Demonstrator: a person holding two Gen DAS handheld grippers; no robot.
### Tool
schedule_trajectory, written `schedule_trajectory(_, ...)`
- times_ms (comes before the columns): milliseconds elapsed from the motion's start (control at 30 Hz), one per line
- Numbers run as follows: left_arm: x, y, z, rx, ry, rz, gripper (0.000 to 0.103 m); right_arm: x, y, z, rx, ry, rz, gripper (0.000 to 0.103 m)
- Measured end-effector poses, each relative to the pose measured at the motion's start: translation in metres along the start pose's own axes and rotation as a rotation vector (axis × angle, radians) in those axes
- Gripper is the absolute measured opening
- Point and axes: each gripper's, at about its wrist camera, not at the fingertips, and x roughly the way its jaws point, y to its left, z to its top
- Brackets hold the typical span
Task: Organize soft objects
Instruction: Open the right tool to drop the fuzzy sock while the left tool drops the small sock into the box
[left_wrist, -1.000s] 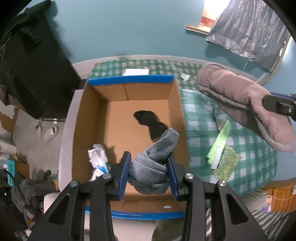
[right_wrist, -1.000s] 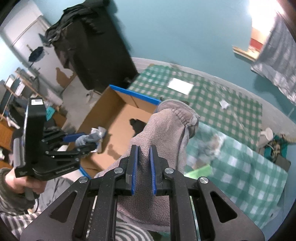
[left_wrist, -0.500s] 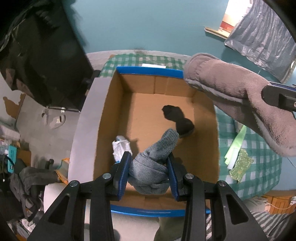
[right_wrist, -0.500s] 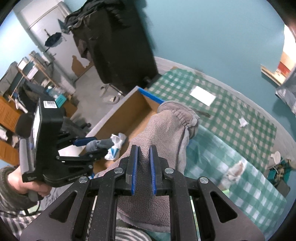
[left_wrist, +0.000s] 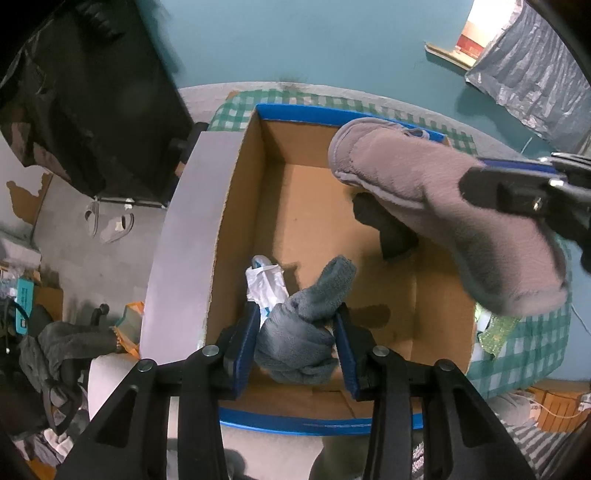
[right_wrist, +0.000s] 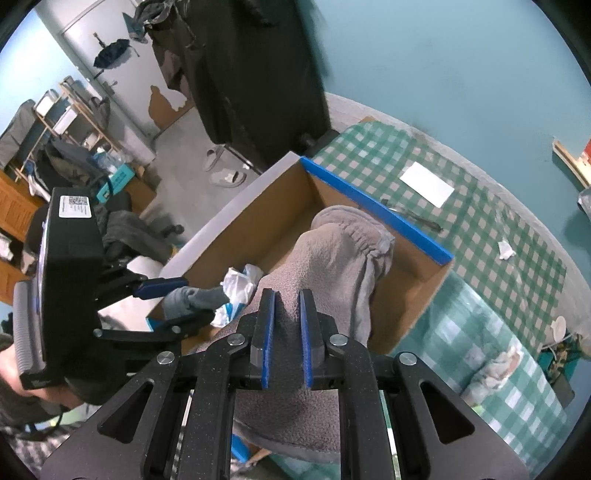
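Note:
My left gripper (left_wrist: 297, 325) is shut on a balled grey knit sock (left_wrist: 306, 325) and holds it above the near end of an open cardboard box (left_wrist: 236, 206) with blue edges. My right gripper (right_wrist: 286, 314) is shut on a taupe fleece mitten (right_wrist: 332, 258) and holds it over the box's right side; the mitten also shows in the left wrist view (left_wrist: 443, 218). A black sock (left_wrist: 384, 229) and a crumpled white bag (left_wrist: 264, 284) lie on the box floor. The left gripper and grey sock (right_wrist: 192, 299) show in the right wrist view.
The box stands on a green checked tablecloth (right_wrist: 480, 206). A white paper (right_wrist: 426, 184) and small scraps lie on the cloth. A glittery green item (left_wrist: 496, 328) lies right of the box. Dark furniture (right_wrist: 258, 74) and clutter stand on the left.
Both grippers have moved left over the box. The mitten has gone from above the tablecloth to above the box's right side. Both grips stay shut.

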Motion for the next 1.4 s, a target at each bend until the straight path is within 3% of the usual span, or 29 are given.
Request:
schedule_trajectory(33,0.001,0.001,0.0,-0.004,0.006,0.001,0.056,0.003,0.001,0.0,-0.001,0.009,-0.001,0.022)
schedule_trajectory(133,0.001,0.005,0.0,-0.013,0.006,0.01,0.064,0.012,0.004,-0.002,0.007,0.035,-0.035,0.028)
schedule_trajectory(200,-0.001,0.007,0.0,-0.013,-0.004,0.022,0.066,0.013,0.005,-0.003,0.015,0.04,-0.04,0.038)
schedule_trajectory(467,-0.011,0.007,0.0,0.001,-0.03,0.036,0.066,-0.001,0.004,-0.013,0.048,0.018,-0.056,0.056)
schedule_trajectory(1400,-0.024,-0.058,0.019,0.174,-0.059,-0.019,0.067,-0.057,-0.067,-0.076,0.311,-0.006,-0.162,0.06)
